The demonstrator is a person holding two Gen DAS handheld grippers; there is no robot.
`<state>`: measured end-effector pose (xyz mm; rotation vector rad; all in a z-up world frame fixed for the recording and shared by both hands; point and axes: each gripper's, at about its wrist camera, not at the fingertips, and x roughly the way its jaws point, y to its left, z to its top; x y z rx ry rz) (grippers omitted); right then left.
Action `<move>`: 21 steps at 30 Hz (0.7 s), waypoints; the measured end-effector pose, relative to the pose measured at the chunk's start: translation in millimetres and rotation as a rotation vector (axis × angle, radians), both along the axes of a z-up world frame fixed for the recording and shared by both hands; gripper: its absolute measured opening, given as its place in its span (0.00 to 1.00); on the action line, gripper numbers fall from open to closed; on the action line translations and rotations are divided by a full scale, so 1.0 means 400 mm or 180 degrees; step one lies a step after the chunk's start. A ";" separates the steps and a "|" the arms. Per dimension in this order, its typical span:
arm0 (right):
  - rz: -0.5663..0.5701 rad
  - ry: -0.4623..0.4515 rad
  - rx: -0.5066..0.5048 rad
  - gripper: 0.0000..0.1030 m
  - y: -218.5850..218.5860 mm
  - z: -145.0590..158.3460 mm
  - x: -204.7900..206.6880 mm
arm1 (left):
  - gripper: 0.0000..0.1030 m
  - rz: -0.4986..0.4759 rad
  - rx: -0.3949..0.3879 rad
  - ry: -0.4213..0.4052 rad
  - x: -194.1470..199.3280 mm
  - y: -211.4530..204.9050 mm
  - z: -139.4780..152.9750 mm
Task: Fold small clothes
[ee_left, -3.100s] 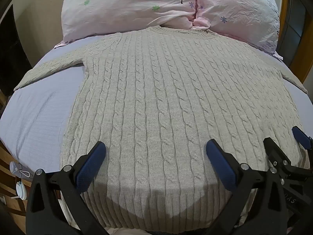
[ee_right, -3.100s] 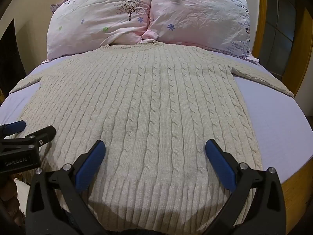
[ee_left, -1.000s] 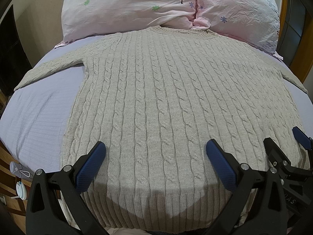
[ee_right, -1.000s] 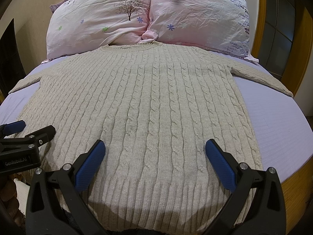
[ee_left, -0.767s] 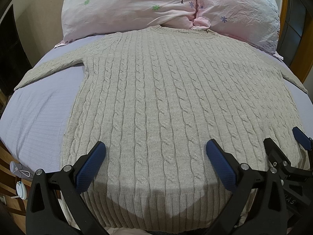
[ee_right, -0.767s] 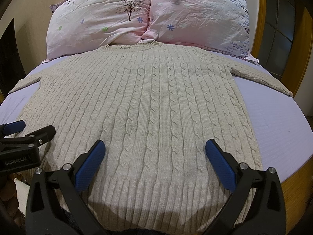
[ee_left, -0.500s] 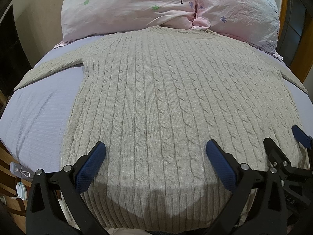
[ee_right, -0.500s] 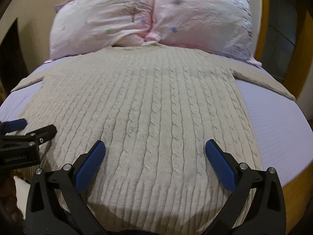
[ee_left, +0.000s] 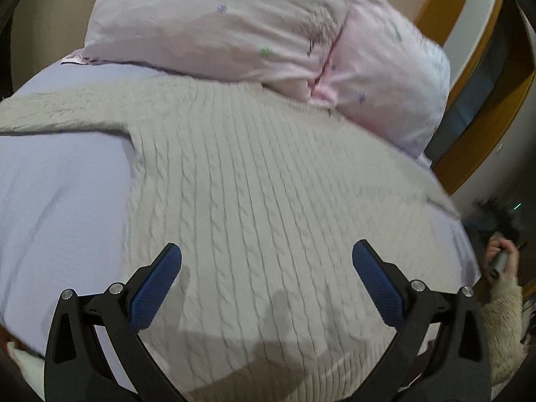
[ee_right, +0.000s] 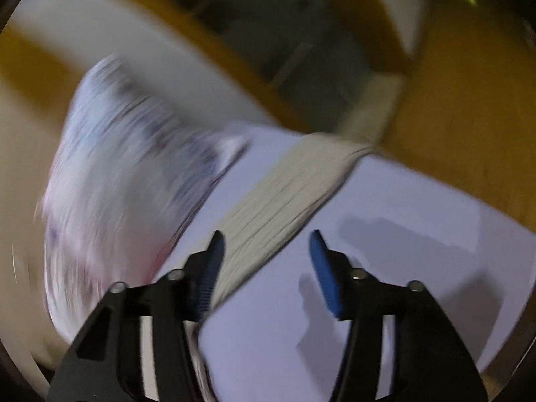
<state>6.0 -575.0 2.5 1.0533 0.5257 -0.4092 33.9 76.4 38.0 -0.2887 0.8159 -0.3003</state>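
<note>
Now the beige cable-knit sweater [ee_left: 268, 201] is spread flat on the lavender bed sheet [ee_left: 60, 201], with its neck towards two pink pillows [ee_left: 217, 23] at the head of the bed. One sleeve [ee_left: 63, 110] is stretched out to the left side. The left gripper [ee_left: 266, 278] is held above the lower part of the sweater with its blue pads [ee_left: 155, 288] wide apart, and nothing is gripped. In the right wrist view, which is strongly blurred, the other sleeve [ee_right: 284, 201] is seen lying across the sheet [ee_right: 402, 251] towards the wooden bed frame [ee_right: 469, 117]. The right gripper [ee_right: 266, 268] is placed over this sleeve, its pads apart and not closed on the fabric. A hand [ee_left: 500, 261] is seen at the right edge of the left view.
</note>
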 end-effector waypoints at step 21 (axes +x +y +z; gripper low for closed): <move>-0.0575 -0.0094 0.0020 0.06 -0.138 -0.065 0.091 | 0.99 0.1463 -0.0131 -0.0202 0.070 0.373 0.008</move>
